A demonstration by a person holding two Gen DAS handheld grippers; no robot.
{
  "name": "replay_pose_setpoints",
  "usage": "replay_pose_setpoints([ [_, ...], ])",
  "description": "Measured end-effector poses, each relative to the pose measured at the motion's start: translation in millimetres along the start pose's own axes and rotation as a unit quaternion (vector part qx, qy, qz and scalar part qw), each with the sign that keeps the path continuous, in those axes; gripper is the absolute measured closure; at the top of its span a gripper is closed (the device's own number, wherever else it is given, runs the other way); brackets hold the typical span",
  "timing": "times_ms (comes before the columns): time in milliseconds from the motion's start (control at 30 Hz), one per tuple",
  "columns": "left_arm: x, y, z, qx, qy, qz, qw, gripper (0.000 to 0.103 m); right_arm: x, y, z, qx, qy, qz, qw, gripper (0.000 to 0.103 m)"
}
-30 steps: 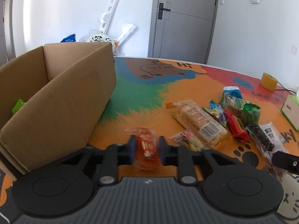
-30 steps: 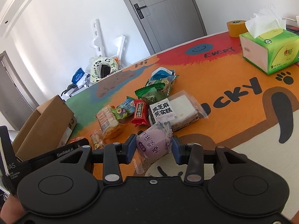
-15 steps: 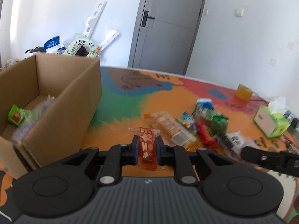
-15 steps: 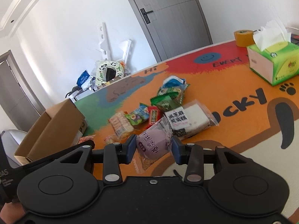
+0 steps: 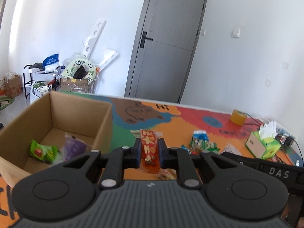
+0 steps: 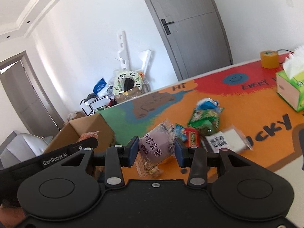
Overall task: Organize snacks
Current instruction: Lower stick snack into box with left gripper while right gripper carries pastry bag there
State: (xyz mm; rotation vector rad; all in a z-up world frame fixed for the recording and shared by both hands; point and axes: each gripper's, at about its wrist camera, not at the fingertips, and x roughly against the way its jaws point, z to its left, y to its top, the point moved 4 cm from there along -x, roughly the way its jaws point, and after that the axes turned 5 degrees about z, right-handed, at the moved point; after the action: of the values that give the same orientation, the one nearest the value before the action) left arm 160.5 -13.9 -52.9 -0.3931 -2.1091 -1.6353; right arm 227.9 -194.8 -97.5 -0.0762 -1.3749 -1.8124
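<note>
A slim red-orange snack pack (image 5: 149, 150), printed w/ pale nut shapes, is pinched upright by the left gripper (image 5: 149, 153), just right of the cardboard box (image 5: 57, 114); a round purple pastry (image 6: 156, 146) in clear wrap is clamped by the right gripper (image 6: 156, 151) above the table (image 6: 247, 102).

Each view sits just behind its own tool and looks forward and slightly downward along the fingers, close above the bench (image 5: 190, 121).

The left wrist view faces the grey door (image 5: 165, 43), with the open cardboard box (image 5: 79, 106) near on its left.

The right wrist view is tilted; it sees the same door (image 6: 191, 24) and the box (image 6: 89, 125) farther off at left.

Both share the snack pile (image 6: 205, 119), tissue box (image 5: 263, 142) and tape roll (image 6: 268, 59).
</note>
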Motion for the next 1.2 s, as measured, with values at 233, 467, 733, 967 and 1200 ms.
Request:
replay_pose_setpoints([
  [233,18.2,21.1,19.5,0.011,0.001,-0.018,0.9998,0.086,-1.7,16.0,30.3,0.02,0.019,-0.009,1.0,0.062],
  [467,27.1,30.6,48.3,0.028,0.012,-0.023,0.9993,0.086,-14.1,23.1,62.0,0.043,0.04,-0.008,0.998,0.062],
  [733,27.7,32.8,86.1,0.048,0.035,-0.021,0.998,0.086,-37.6,21.3,92.4,0.057,0.056,0.006,0.997,0.062],
  [967,22.8,29.9,113.5,0.068,0.048,-0.006,0.9965,0.086,-49.3,20.5,117.2,0.074,0.067,0.016,0.995,0.062],
  [1200,18.1,21.5,136.2,0.077,0.063,0.02,0.9949,0.081,-65.7,14.3,142.8,0.087,0.079,0.033,0.993,0.062],
])
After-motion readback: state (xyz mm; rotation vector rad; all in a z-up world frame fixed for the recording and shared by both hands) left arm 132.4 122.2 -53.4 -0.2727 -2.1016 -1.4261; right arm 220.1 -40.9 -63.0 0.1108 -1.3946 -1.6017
